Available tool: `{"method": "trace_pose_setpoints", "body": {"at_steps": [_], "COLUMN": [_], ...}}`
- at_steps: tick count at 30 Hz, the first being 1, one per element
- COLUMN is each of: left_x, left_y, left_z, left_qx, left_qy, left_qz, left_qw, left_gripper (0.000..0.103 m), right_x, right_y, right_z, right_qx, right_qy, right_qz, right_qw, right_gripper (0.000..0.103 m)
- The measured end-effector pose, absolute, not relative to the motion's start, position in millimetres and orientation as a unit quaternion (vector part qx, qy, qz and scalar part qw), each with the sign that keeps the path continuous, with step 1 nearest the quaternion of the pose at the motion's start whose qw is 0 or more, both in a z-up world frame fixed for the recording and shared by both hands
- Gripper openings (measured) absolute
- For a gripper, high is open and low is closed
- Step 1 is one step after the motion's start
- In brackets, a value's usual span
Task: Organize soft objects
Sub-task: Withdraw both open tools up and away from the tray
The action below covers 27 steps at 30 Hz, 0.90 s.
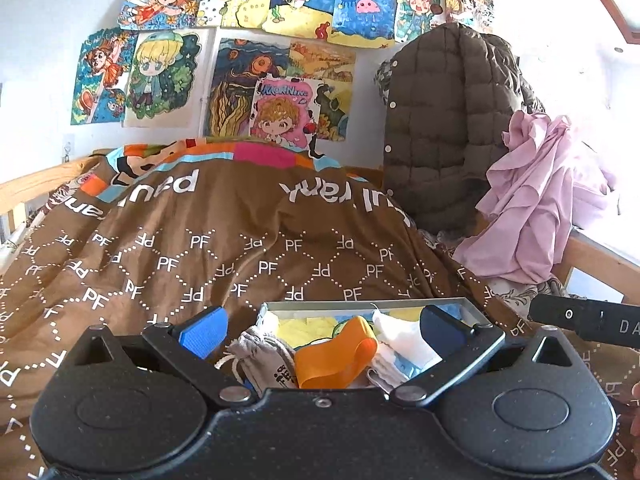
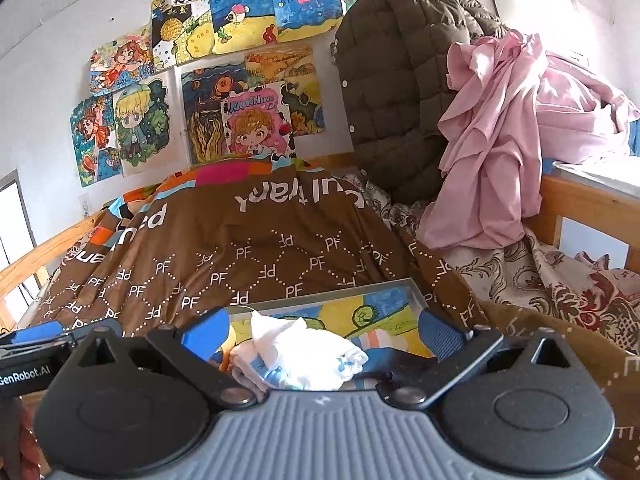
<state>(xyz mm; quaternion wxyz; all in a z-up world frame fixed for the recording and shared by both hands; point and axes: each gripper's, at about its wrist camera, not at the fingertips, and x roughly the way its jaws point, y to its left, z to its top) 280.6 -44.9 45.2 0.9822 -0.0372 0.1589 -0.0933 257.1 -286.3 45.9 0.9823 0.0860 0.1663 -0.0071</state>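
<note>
Both grippers, left (image 1: 322,330) and right (image 2: 324,330), stand spread, gripping nothing. White folded cloth (image 2: 304,354) lies in the shallow grey-rimmed tray (image 2: 332,286) on the brown quilt (image 2: 256,232). Recommended: centre the bundle between the pads before closing.

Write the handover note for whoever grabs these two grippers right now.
Left gripper: open, empty, hanging over the tray's near left part.
Right gripper: open, empty, over the white cloth.
Tray sits on the brown PF quilt. Bunched together at the tray's near end: a grey drawstring pouch, an orange band and the white cloth.
Done: I cannot tell whether anything has been sorted; the items lie in a loose heap.
Left: separate and arrange them neatly. The pink garment and quilted jacket at the bed's head are untouched.
</note>
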Motion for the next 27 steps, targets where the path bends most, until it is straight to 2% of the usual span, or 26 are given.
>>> {"method": "trace_pose_setpoints", "body": {"at_steps": [27], "left_x": [210], "left_y": [-23], "left_z": [36], "left_qx": [-0.064], "left_qy": [0.145], "left_qz": [-0.058], "left_qw": [0.986], "left_gripper": [0.102], "right_x": [192], "right_y": [-278], "right_z": [46], "right_qx": [0.102], "right_qy": [0.152], "right_qz": [-0.015], "right_qw": [0.983], "right_gripper": [0.103]}}
